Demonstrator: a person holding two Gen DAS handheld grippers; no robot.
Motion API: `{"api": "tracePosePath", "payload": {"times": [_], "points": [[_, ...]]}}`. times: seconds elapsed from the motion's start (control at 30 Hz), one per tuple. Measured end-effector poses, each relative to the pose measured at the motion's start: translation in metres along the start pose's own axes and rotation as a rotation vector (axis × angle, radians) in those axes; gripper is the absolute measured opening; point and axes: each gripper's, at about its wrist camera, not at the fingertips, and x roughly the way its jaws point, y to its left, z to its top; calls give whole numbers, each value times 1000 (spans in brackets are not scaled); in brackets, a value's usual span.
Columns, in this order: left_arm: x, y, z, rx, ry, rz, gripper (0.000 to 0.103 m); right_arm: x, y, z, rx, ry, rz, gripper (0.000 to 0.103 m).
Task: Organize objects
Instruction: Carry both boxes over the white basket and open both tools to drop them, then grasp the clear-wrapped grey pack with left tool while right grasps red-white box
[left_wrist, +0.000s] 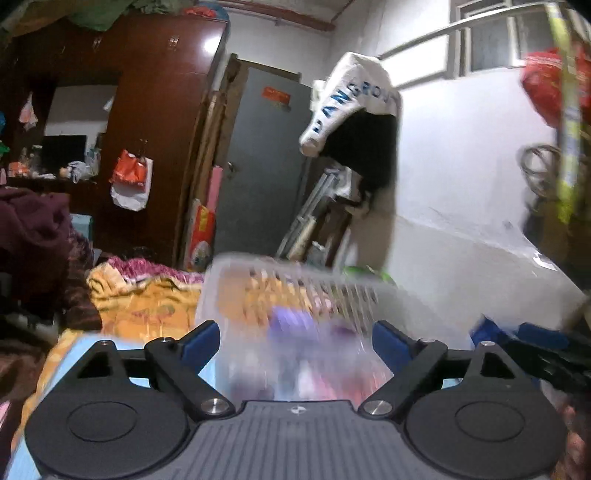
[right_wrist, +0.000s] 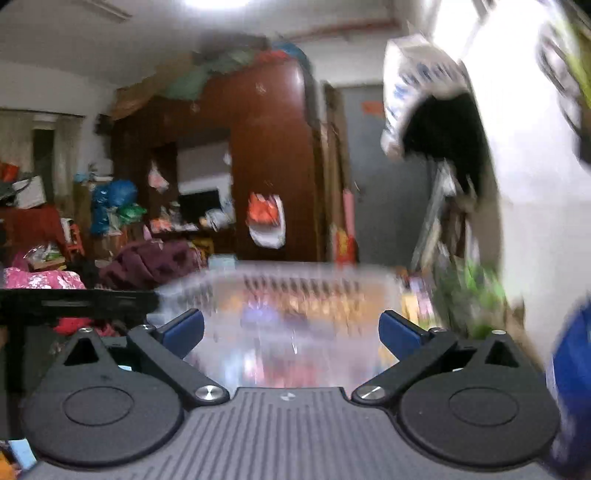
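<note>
Translucent white plastic fills the middle of both wrist views: a slatted basket (left_wrist: 295, 291) sits on the bed, right in front of the two tools, badly smeared by motion. Inside it I can make out something purple (left_wrist: 291, 325) and some pinkish shapes lower down, but the blur is too heavy to say what they are.

The left gripper (left_wrist: 295, 341) has its blue-padded fingers (left_wrist: 201, 341) spread wide, released, with the near end of the basket showing between them; nothing is clamped. The right gripper (right_wrist: 291, 332) looks the same, fingers (right_wrist: 400, 330) apart and holding nothing, the basket's rim (right_wrist: 295, 271) just beyond the tips. Whether either pad touches the plastic I cannot tell.

An orange patterned blanket (left_wrist: 140, 299) lies on the bed to the left of the basket, with a dark maroon garment (left_wrist: 33, 236) heaped beside it. Behind stands a tall reddish-brown wardrobe (left_wrist: 155, 110) with an orange-and-white plastic bag (left_wrist: 131, 179) hanging on its front, and next to it a grey door (left_wrist: 266, 155). A white cloth with blue lettering (left_wrist: 347, 99) hangs over something black near the white wall.
</note>
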Motion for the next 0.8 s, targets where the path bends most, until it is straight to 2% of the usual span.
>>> {"api": "tracePosePath", "payload": {"times": [0.13, 0.17, 0.3, 0.33, 0.4, 0.47, 0.57, 0.63, 0.73, 0.77, 0.8], "points": [[-48, -16, -68, 111, 36, -113, 92, -6, -7, -57, -11, 173, 106, 103], [-56, -21, -84, 121, 39, -142, 92, -7, -6, -67, -7, 200, 109, 103], [-52, -37, -112, 145, 93, -226, 92, -8, 6, -85, -44, 169, 77, 103], [-48, -42, -115, 161, 105, -224, 92, -5, 11, -85, -59, 165, 72, 103], [-38, -47, -122, 183, 121, -197, 92, 1, 20, -87, -98, 189, 30, 95], [-30, -46, -124, 190, 127, -163, 91, 8, 24, -87, -133, 216, 8, 94], [-27, -39, -120, 144, 160, -154, 91, 15, 20, -83, -117, 272, 46, 92], [-27, -38, -122, 149, 180, -139, 90, 20, 19, -82, -110, 307, 63, 89], [-28, -41, -125, 168, 178, -158, 85, 15, 13, -85, -88, 306, 104, 84], [-29, -42, -126, 182, 174, -159, 79, 10, 11, -86, -77, 299, 117, 77], [-30, -42, -127, 188, 167, -155, 79, 8, 8, -86, -69, 291, 127, 73]]}}
